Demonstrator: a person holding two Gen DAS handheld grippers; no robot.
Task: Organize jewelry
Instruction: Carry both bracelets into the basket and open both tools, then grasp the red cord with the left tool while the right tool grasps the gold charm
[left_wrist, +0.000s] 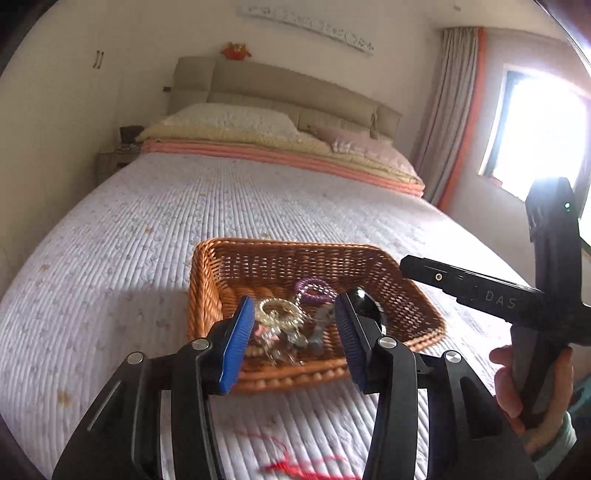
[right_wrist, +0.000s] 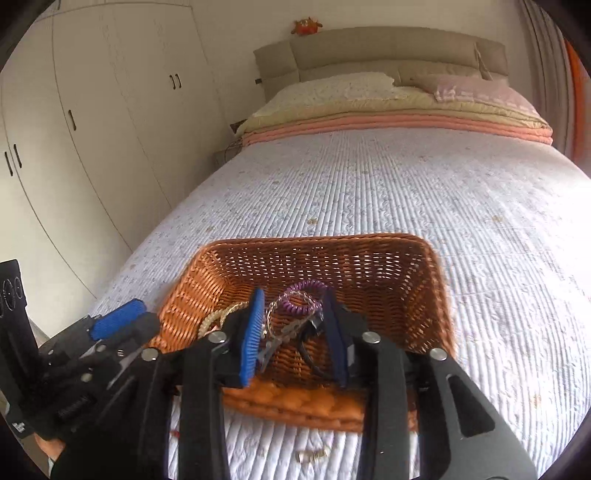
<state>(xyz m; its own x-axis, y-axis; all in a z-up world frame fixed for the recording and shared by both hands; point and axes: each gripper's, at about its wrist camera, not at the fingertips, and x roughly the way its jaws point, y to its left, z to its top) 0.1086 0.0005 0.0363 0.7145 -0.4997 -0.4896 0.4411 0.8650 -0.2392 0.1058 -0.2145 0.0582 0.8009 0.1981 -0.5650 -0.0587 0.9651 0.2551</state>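
Observation:
A brown wicker basket (left_wrist: 406, 295) (right_wrist: 399, 266) sits on the quilted bed. Inside lie a purple coil bracelet (left_wrist: 314, 286) (right_wrist: 304, 301), a cream and gold coil bracelet (left_wrist: 279, 312) (right_wrist: 218, 317), a metal clip (right_wrist: 280, 336) and other small pieces. My left gripper (left_wrist: 295, 343) is open and empty, above the basket's near rim. My right gripper (right_wrist: 295, 332) is open and empty, over the basket's near side. A red tasselled cord (left_wrist: 306, 467) lies on the quilt below the left gripper. A small gold piece (right_wrist: 314, 456) lies on the quilt in front of the basket.
The bed's quilt (right_wrist: 406, 184) stretches back to folded blankets and pillows (right_wrist: 388, 107) at the headboard. White wardrobes (right_wrist: 92, 129) stand on the left. A bright window (left_wrist: 543, 133) is on the right. The right gripper's body (left_wrist: 517, 291) shows at the left view's right edge.

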